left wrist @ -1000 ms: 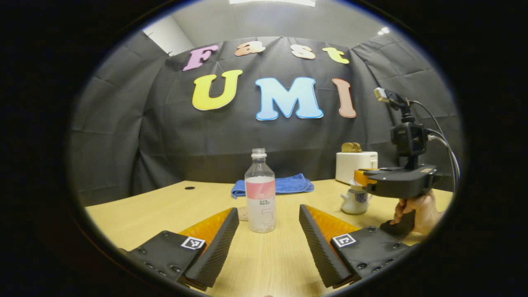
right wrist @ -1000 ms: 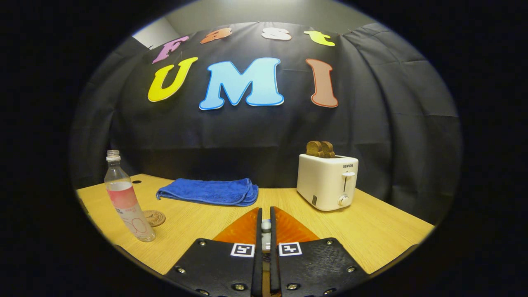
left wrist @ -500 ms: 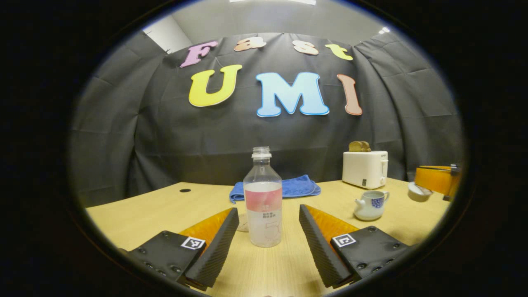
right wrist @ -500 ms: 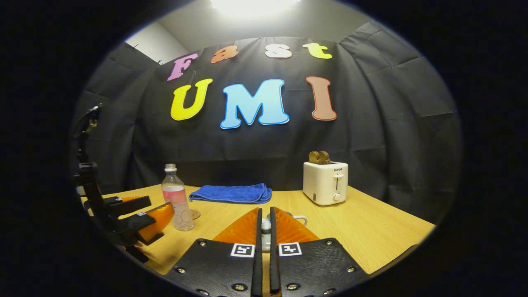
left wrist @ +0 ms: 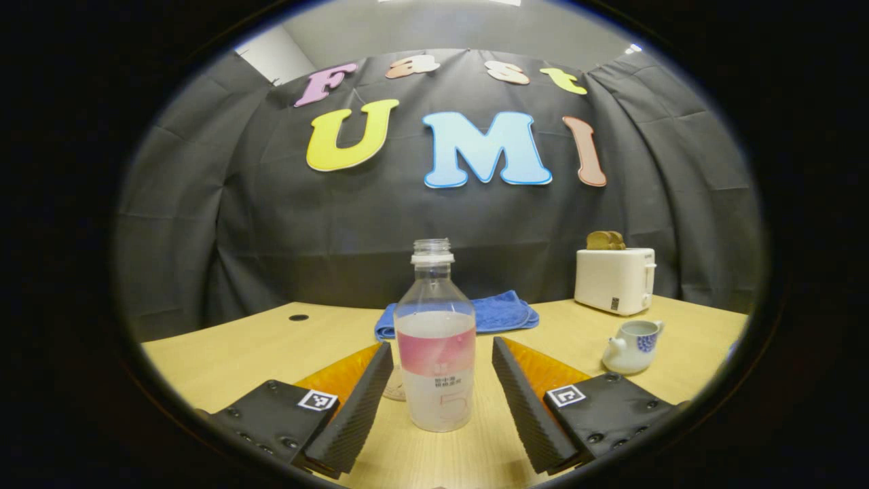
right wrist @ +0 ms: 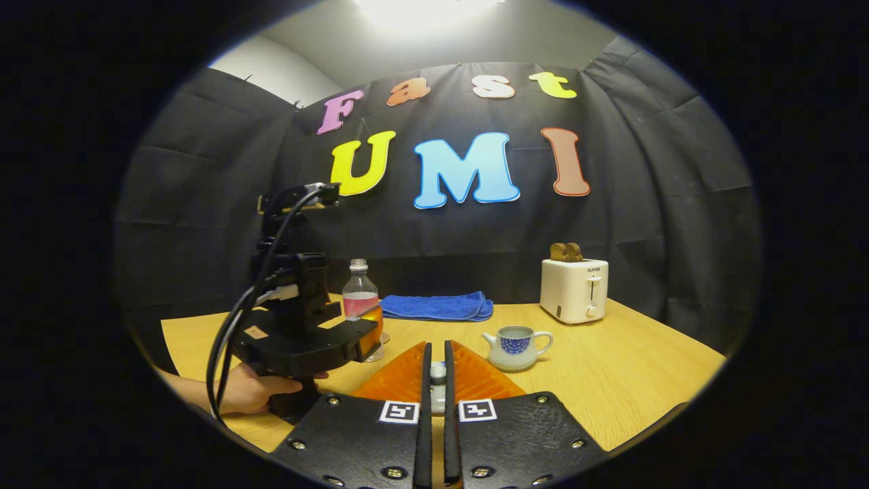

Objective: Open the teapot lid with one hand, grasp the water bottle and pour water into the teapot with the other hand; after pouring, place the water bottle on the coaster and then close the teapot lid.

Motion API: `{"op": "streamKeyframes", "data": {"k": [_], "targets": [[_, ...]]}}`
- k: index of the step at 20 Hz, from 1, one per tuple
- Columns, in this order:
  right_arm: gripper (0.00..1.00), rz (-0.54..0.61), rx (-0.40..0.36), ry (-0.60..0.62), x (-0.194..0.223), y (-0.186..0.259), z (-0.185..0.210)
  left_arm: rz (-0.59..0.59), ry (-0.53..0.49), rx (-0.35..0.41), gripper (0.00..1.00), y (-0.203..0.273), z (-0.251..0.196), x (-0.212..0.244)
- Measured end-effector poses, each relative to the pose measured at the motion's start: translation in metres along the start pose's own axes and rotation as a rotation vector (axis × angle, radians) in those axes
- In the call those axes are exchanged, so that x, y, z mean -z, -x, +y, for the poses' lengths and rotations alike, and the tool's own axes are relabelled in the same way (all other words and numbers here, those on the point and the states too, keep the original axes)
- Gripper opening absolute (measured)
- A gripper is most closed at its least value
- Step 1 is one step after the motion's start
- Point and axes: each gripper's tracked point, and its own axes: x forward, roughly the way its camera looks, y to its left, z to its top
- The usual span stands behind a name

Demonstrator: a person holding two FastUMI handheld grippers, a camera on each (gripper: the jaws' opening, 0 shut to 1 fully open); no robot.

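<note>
Lining up on the water bottle [left wrist: 435, 339]

I am holding the left claw [left wrist: 440, 380] wide with the bottle standing between its fingers, untouched; thin, part-full plastic, likely light and squashy, so I am aiming mid-body. Right of the bottle, the open teapot [right wrist: 516, 348]; my right claw [right wrist: 438, 380] is pinching its small lid [right wrist: 438, 372].

Water bottle [left wrist: 436, 339]: clear glossy plastic, label band looking like smooth printed film. Teapot [right wrist: 515, 347]: glazed ceramic, shining, painted pattern on side. Table [left wrist: 271, 346]: light wood-grain top, showing matt sheen. Towel [right wrist: 438, 306] at far side: soft napped cloth, lying folded. Toaster [right wrist: 574, 291] at far right: smooth plastic shell, looking satin. Left gripper [left wrist: 441, 387]: ribbed matt finger pads, translucent glossy plastic backing.
</note>
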Motion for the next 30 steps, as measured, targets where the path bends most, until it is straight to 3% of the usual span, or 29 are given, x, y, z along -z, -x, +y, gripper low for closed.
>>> {"op": "streamKeyframes", "data": {"k": [9,11,18,26,30], "targets": [[0.07,0.042,0.005,-0.008,0.020,0.005,-0.003,-0.005,0.002,0.016,1.00,-0.029,-0.003,-0.003],[0.07,0.044,0.005,-0.014,0.023,0.008,-0.005,-0.001,0.001,0.013,0.89,-0.031,-0.002,-0.002],[0.07,0.054,0.024,0.007,0.029,0.015,-0.020,-0.001,0.001,0.014,0.85,-0.020,-0.002,-0.004],[0.07,0.062,0.056,-0.020,0.034,0.021,-0.048,-0.015,-0.126,0.112,0.85,-0.011,-0.043,-0.009],[0.07,0.074,0.065,-0.027,0.037,0.025,-0.055,-0.031,-0.296,0.104,0.84,-0.014,-0.052,-0.016]]}}
